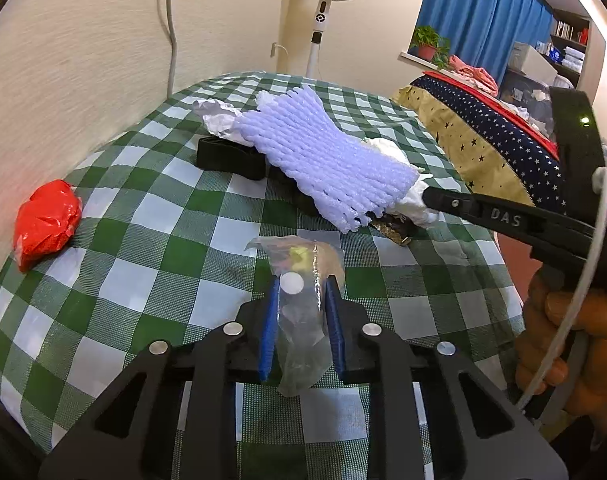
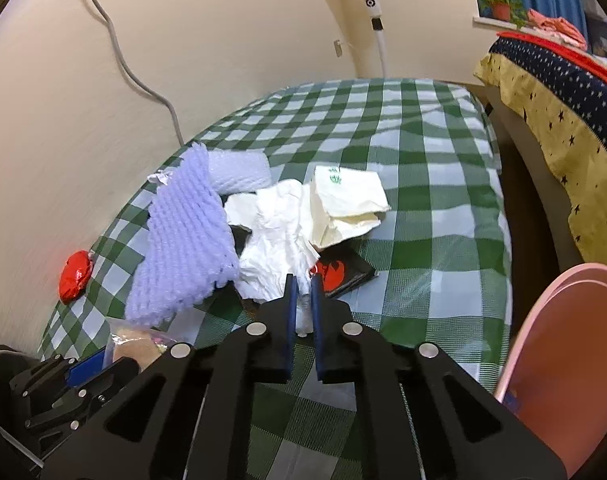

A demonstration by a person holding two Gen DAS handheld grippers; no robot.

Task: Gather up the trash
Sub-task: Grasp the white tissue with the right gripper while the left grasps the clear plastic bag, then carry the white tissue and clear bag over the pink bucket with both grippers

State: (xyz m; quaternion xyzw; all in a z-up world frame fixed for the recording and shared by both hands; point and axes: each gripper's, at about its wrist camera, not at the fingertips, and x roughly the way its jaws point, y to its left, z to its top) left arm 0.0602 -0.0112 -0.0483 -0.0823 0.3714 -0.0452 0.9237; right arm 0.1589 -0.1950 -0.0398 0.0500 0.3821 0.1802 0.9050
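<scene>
My left gripper (image 1: 302, 284) is shut on a clear plastic wrapper (image 1: 303, 320) and holds it just above the green checked tablecloth (image 1: 175, 216). My right gripper (image 2: 302, 284) is shut on crumpled white tissue paper (image 2: 275, 236) in the trash pile; it also shows in the left wrist view (image 1: 427, 196). A lilac foam net (image 1: 327, 152) (image 2: 183, 236) lies over the pile. A cream paper bag (image 2: 347, 204) and a black packet with a red flame (image 2: 343, 272) lie beside the tissue. A crumpled red wrapper (image 1: 45, 222) (image 2: 76, 276) sits by the wall.
A black box (image 1: 229, 156) lies under the foam net. A pink bin (image 2: 563, 360) stands at the lower right off the table. A wall runs along the table's left side. A fan stand (image 1: 321, 20) and a star-patterned cloth (image 1: 495, 140) are beyond.
</scene>
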